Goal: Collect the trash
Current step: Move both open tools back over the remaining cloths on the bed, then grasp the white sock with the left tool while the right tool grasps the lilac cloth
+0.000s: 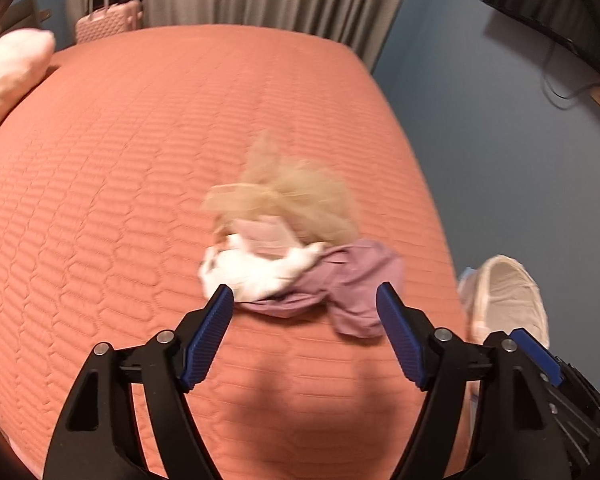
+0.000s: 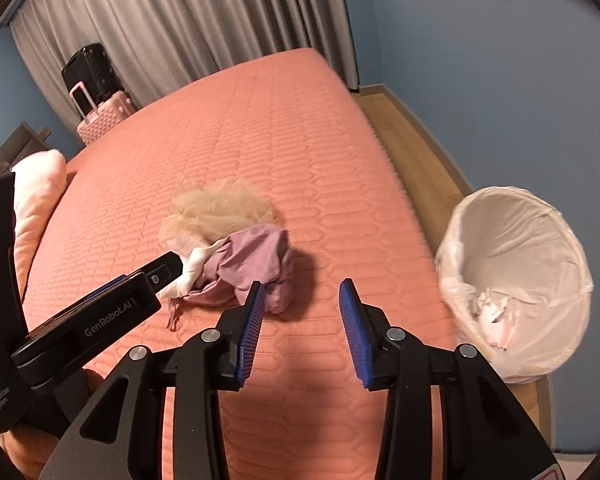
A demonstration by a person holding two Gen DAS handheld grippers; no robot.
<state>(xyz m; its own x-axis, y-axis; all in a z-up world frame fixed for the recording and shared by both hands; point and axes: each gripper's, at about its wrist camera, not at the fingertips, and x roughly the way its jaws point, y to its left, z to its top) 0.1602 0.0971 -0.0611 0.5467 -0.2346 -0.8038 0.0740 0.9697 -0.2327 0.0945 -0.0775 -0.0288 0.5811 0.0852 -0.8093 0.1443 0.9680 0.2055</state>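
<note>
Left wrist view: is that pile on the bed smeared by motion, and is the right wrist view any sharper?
Left wrist view: the pile of blond hair, white and purple cloth is motion-smeared and the quilt stitching soft; the left gripper stays crisp. Right wrist view: the pile is sharper, throwing a dark shadow to its right; the lined bin is slightly soft, and fisheye bends the bed edge.

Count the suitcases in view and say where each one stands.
2. The pink suitcase stands beyond the bed's far edge by the curtain; the black suitcase stands right behind it. More could be hidden behind the bed.
</note>
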